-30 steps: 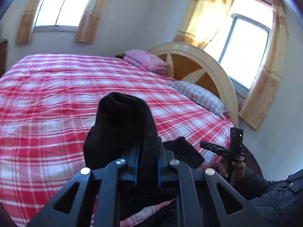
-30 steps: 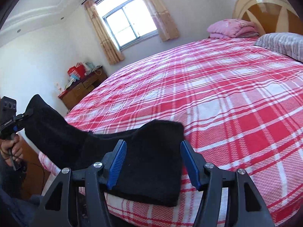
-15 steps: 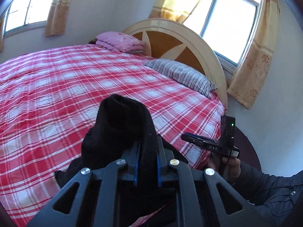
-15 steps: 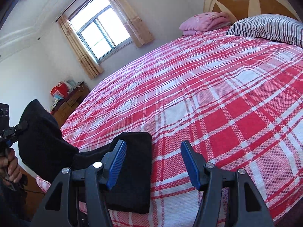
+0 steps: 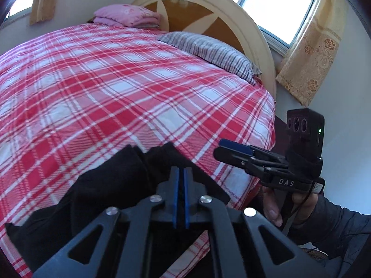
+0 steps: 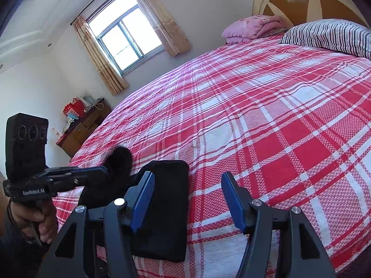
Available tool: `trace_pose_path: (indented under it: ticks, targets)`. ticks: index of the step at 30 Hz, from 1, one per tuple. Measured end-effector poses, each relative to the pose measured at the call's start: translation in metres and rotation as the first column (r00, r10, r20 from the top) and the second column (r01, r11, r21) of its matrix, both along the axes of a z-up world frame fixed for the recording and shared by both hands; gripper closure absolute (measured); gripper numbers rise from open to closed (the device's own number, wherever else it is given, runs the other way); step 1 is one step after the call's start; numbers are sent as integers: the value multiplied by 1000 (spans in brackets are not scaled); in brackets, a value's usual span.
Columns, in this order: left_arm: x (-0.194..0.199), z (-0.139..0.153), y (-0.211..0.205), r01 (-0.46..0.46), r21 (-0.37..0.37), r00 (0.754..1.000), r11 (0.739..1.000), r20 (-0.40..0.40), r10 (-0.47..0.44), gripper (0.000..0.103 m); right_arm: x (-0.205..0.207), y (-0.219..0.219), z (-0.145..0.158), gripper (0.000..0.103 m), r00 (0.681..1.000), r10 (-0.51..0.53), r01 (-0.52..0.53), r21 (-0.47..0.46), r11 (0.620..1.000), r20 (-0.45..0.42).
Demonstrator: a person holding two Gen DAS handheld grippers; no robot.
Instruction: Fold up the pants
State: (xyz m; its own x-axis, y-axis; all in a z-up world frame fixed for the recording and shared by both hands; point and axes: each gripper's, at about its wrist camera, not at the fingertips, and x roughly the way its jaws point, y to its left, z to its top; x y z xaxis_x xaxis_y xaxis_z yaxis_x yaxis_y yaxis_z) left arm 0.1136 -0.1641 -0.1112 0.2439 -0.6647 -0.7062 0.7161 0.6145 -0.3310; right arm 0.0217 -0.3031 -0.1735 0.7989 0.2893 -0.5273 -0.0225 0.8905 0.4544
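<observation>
The raised bunch of the black fabric pants (image 5: 111,185) has been carried down and over within the last second, so that it is now laid across the folded part (image 6: 169,208) on the red-and-white plaid bed cover (image 5: 116,88), near its front edge. The cloth is still pinched by the closed left tongs (image 5: 180,176), seen also in the right wrist view (image 6: 109,173). The right tongs (image 6: 187,199) are held open and empty just beside the fold. This fold is judged nearly complete; release remains.

Red plaid bed (image 6: 266,120), black pants (image 6: 169,199), striped pillow (image 6: 329,34), folded pink blanket (image 6: 252,29)
</observation>
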Motion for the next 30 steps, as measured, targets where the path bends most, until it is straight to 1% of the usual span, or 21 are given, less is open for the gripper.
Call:
trace_pose_path:
  ticks: [1, 2, 5, 6, 8, 10, 11, 13, 15, 17, 19, 22, 25, 26, 27, 28, 29, 30]
  targets:
    - [-3, -3, -9, 22, 13, 1000, 1000, 10, -22, 99, 0, 0, 0, 41, 1000, 0, 0, 1, 1000, -1]
    - [-6, -4, -13, 25, 16, 999, 1000, 22, -26, 99, 0, 0, 0, 41, 1000, 2, -2, 5, 1000, -1]
    - [-7, -3, -9, 19, -24, 1000, 1000, 15, -18, 99, -1, 1, 2, 41, 1000, 19, -19, 15, 1000, 10]
    - [-9, 0, -4, 11, -28, 999, 1000, 39, -9, 97, -1, 2, 4, 41, 999, 29, -29, 19, 999, 14]
    - [-13, 7, 12, -22, 3, 994, 1000, 110, 21, 96, -2, 6, 8, 41, 998, 65, -66, 30, 997, 25]
    - [-15, 12, 37, -83, 14, 984, 996, 159, 80, 96, -3, 16, 14, 41, 993, 111, -111, 20, 994, 38]
    - [-15, 13, 48, -114, 12, 979, 993, 173, 110, 93, -1, 22, 15, 41, 990, 136, -136, 14, 991, 30]
    - [-15, 13, 76, -191, 22, 960, 981, 212, 182, 88, 6, 36, 15, 41, 982, 189, -189, 8, 982, -7]
    - [-16, 8, 97, -270, 52, 932, 961, 264, 248, 79, 15, 48, 12, 41, 968, 246, -245, 20, 969, -47]
    - [-14, -1, 119, -347, 74, 906, 935, 284, 314, 56, 26, 61, 5, 41, 952, 285, -284, 22, 959, -115]
    - [-11, -12, 141, -422, 77, 877, 904, 289, 385, 45, 37, 69, -3, 41, 941, 291, -294, 11, 956, -175]
    - [-5, -24, 161, -487, 71, 849, 871, 273, 453, 41, 45, 77, -17, 41, 924, 284, -296, -9, 955, -254]
    - [0, -37, 172, -510, 65, 843, 858, 238, 483, 39, 45, 80, -19, 42, 920, 291, -304, -8, 953, -261]
    - [1, -41, 174, -511, 61, 844, 857, 220, 488, 39, 46, 81, -19, 43, 919, 295, -307, -4, 952, -262]
    - [3, -45, 174, -512, 56, 847, 857, 201, 493, 39, 46, 84, -21, 55, 915, 305, -315, 7, 949, -265]
    - [3, -49, 173, -510, 49, 850, 859, 180, 495, 39, 47, 85, -23, 63, 910, 313, -323, 7, 946, -272]
    - [1, -50, 173, -507, 47, 852, 860, 173, 493, 39, 47, 88, -24, 66, 910, 314, -330, -15, 944, -270]
    - [1, -51, 173, -505, 48, 854, 862, 175, 490, 39, 45, 89, -23, 76, 912, 315, -334, -31, 942, -263]
